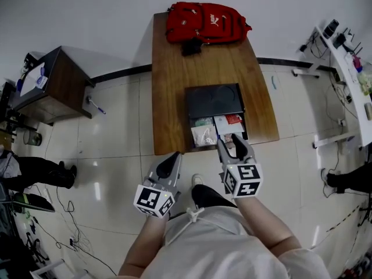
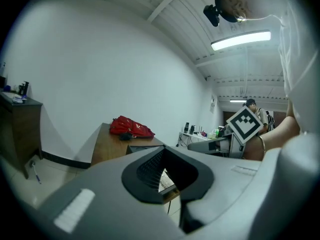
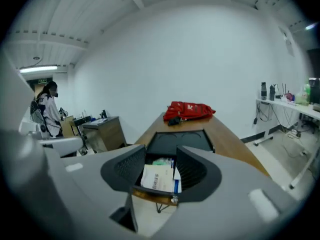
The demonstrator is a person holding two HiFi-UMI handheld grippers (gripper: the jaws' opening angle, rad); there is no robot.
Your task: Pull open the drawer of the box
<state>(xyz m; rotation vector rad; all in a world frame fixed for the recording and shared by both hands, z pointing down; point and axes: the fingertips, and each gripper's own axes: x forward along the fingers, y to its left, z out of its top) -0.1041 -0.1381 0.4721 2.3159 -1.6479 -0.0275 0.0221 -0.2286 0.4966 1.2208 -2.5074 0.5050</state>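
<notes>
Close to the near edge of the wooden table (image 1: 174,68), facing a black box (image 1: 214,100) with its drawer (image 1: 191,133) pulled out toward that edge, white packets and papers showing inside. Holding the right gripper (image 1: 231,142) at the drawer's front, toward its right corner, jaws spread wide and pinching nothing, contact with the drawer not clear; holding the left gripper (image 1: 175,157) just off the table's near edge, left of the drawer, jaws pressed together and empty. Beyond the box, at the far edge, seeing a red backpack (image 1: 206,21).
</notes>
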